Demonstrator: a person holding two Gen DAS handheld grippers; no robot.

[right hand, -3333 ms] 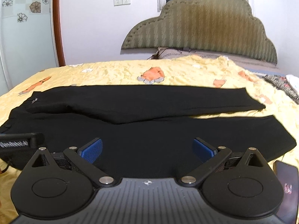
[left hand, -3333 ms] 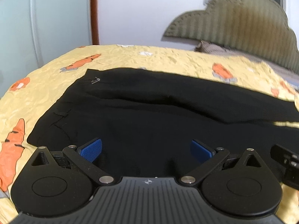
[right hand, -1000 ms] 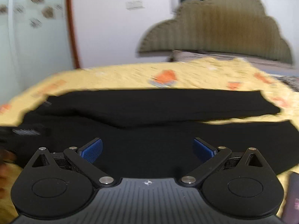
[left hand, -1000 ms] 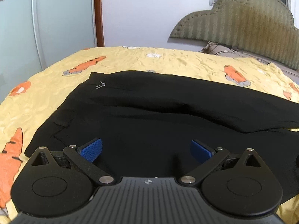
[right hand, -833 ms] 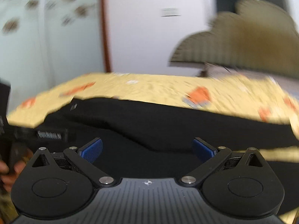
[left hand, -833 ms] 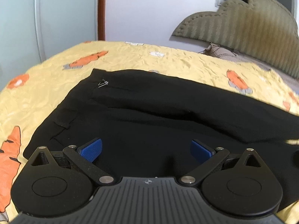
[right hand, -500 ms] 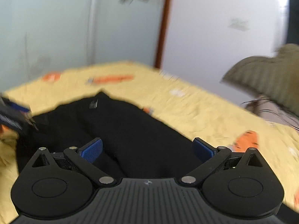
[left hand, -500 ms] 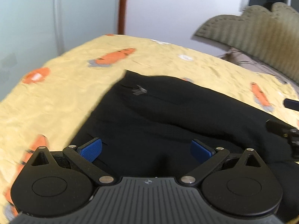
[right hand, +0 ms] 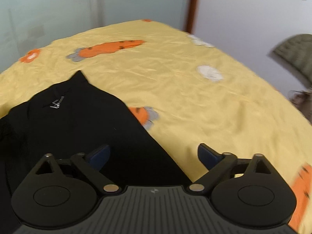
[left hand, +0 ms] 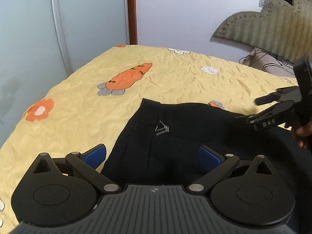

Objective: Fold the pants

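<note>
Both views are now being filled by the waist end of the pants [left hand: 175,146], where a second ago their long legs were being shown across the bed. The black pants are being seen lying flat on the yellow sheet [left hand: 175,74], the waistband corner pointing toward the far edge, a small silver clasp [left hand: 161,130] being shown near it.

The left gripper [left hand: 152,156] is being held spread wide just above the waist, nothing being pinched. The right gripper [right hand: 154,154] is also being held wide with its jaws closing, the pants' edge and bare sheet being seen between them, no pad pressing on cloth.

Only in the left view are the right gripper's outside and the hand [left hand: 302,134] holding it being shown, along with the padded headboard [left hand: 273,29]. The right view is being blurred. Carrot and flower prints are being shown on the sheet, with a pale glass door [left hand: 58,29] and white wall [left hand: 185,15] beyond.
</note>
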